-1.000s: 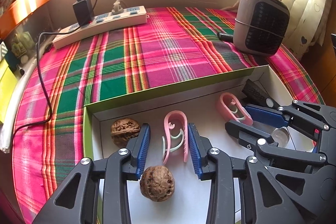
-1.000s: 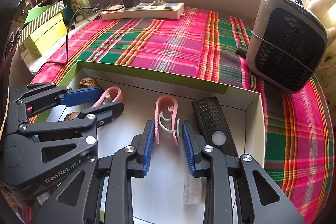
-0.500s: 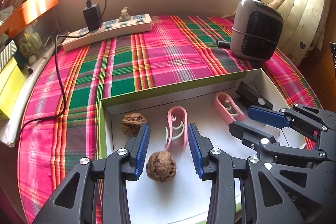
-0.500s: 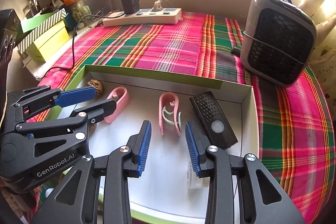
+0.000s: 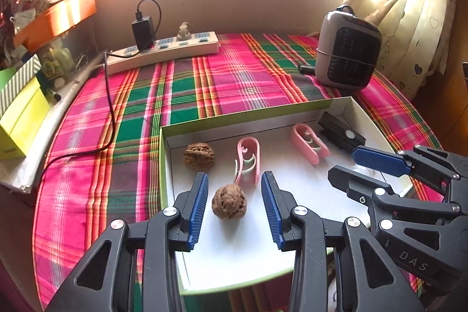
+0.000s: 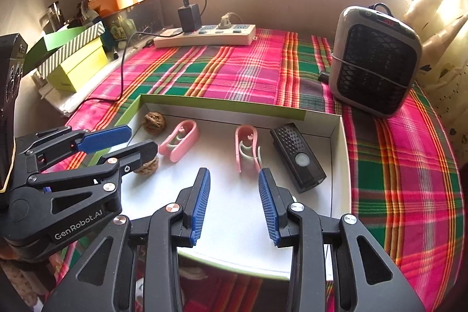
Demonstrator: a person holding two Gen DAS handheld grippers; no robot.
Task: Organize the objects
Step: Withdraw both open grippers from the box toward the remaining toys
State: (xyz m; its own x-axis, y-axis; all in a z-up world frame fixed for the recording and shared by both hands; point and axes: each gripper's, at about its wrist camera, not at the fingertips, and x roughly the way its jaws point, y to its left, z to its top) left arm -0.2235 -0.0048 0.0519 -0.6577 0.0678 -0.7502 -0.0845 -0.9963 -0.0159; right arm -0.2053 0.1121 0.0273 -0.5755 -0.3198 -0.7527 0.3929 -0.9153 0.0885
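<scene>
With both the left claw (image 5: pixel 234 205) and the right claw (image 6: pixel 234 202) part-open and empty, the right's jaws opening, above the shallow white cardboard tray (image 6: pixel 339 154), a careless closing could send the round brown walnut (image 5: pixel 229 201) under the left claw rolling against the pink plastic clip (image 5: pixel 248 161) just behind it

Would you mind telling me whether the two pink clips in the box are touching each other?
Apart. The right wrist view shows bare white box floor between the left clip and the right clip; the left wrist view shows the same gap.

Woven plaid cloth (image 5: pixel 234 78), matt cardboard box (image 5: pixel 234 123), wrinkled rough walnut (image 5: pixel 229 202).
</scene>
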